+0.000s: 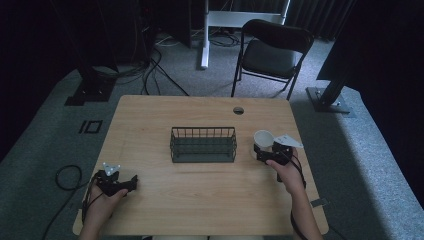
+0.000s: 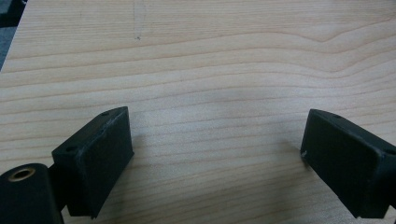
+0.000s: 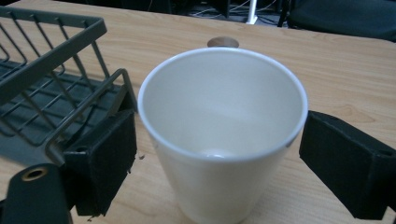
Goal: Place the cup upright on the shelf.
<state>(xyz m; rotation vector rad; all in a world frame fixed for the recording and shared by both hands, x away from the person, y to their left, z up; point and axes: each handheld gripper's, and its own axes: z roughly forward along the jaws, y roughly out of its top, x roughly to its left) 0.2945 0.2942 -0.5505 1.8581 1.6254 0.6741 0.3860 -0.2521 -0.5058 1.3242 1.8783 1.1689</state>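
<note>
While both hands rest on the wooden table (image 1: 200, 200), high view has left gripper (image 1: 131, 181) empty near the front-left corner, right gripper (image 1: 260, 151) at one white cup (image 1: 263, 138) beside one wire basket (image 1: 203, 144). Left gripper view: jaws wide apart over bare wood. Right gripper view: jaws spread around the upright cup (image 3: 222, 135), pads not clearly touching.

One white cup (image 1: 263, 138), one wire basket (image 1: 203, 144), one folding chair (image 1: 271, 52), one wooden bench (image 1: 200, 200), two grippers: left (image 1: 131, 181), right (image 1: 259, 152).

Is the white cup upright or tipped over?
Upright: the white cup stands on the table, mouth up, between the right gripper jaws.
</note>
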